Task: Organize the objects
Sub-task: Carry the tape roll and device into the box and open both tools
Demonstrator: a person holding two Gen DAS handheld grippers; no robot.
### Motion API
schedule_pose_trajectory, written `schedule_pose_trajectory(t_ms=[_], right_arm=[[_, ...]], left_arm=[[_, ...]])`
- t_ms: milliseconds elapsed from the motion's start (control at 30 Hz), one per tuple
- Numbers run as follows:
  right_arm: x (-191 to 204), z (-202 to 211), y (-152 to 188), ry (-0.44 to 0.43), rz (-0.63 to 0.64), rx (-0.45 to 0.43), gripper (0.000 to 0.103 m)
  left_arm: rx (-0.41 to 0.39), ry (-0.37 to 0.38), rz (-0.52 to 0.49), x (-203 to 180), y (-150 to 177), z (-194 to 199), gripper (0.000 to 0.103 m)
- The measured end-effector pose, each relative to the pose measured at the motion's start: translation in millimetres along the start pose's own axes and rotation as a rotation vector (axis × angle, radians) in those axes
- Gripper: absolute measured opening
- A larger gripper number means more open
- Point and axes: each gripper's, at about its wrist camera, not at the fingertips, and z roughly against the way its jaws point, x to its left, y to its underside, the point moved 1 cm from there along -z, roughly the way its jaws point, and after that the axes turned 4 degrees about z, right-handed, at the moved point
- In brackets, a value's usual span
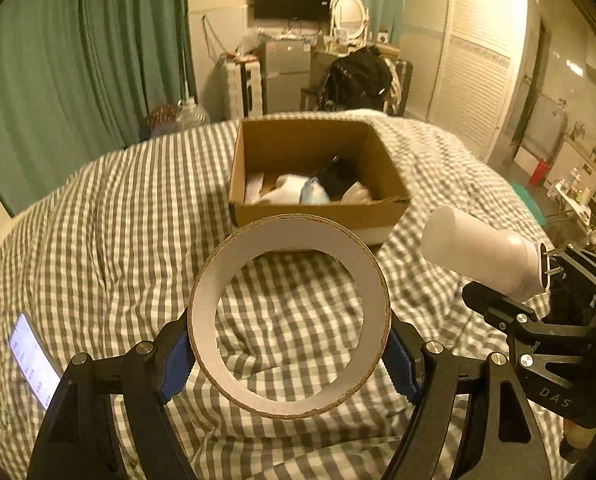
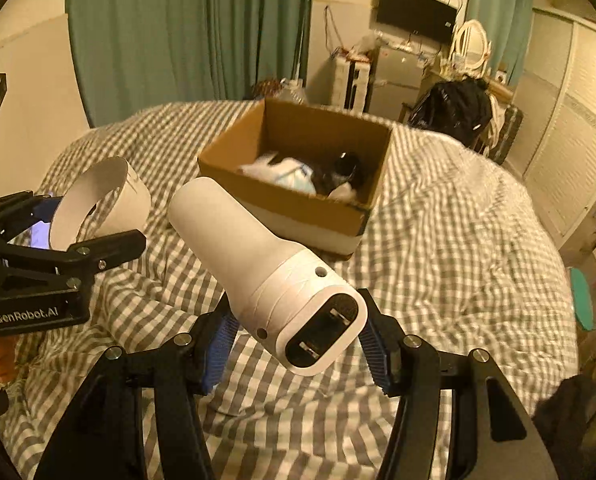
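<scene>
My left gripper (image 1: 289, 354) is shut on a wide white cardboard ring (image 1: 286, 240), held above the checked bed; the ring shows in the right wrist view (image 2: 132, 196) too. My right gripper (image 2: 296, 338) is shut on a white cylindrical plug-in device (image 2: 258, 256) with two metal prongs at its near end, also held above the bed. The device shows in the left wrist view (image 1: 482, 256) at the right. An open cardboard box (image 1: 254, 152) (image 2: 298, 208) sits on the bed ahead of both grippers, holding white, blue and black items.
A lit phone (image 1: 32, 360) lies on the grey-white checked duvet (image 1: 138, 240) at the left. Green curtains (image 1: 78, 60), a small fridge (image 1: 286, 76), a chair with a black bag (image 1: 358, 76) and a white wardrobe (image 1: 470, 64) stand beyond the bed.
</scene>
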Motion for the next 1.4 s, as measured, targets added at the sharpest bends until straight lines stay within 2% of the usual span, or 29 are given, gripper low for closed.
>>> schedule_pose_trajectory(t_ms=[300, 433, 567, 767, 967, 1100, 1333, 1400], right_arm=[[-9, 49, -35, 0.034, -0.006, -0.095, 0.056], [-15, 56, -65, 0.036, -0.01, -0.124, 0.056], [-22, 50, -97, 0.033, -0.015, -0.136, 0.056], [-32, 17, -141, 0.032, -0.032, -0.112, 0.056], [-47, -48, -165, 0.031, -0.054, -0.036, 0.056], [-60, -97, -169, 0.027, -0.062, 0.013, 0.056], [-75, -167, -163, 0.0, -0.093, 0.092, 0.056], [-80, -181, -161, -0.016, -0.114, 0.104, 0.057]], left_arm=[[-0.088, -0.02, -0.03, -5, -47, 25, 0.081], [-0.114, -0.019, -0.029, -3, -78, 22, 0.081], [-0.109, -0.012, -0.028, -4, -107, 3, 0.081], [-0.074, -0.002, -0.034, -2, -134, -47, 0.081], [-0.017, -0.01, -0.032, 3, -145, -114, 0.081], [0.009, 0.01, -0.043, 5, -139, -151, 0.081], [0.026, 0.064, -0.102, 1, -126, -181, 0.081], [0.025, 0.053, -0.115, -4, -124, -187, 0.081]])
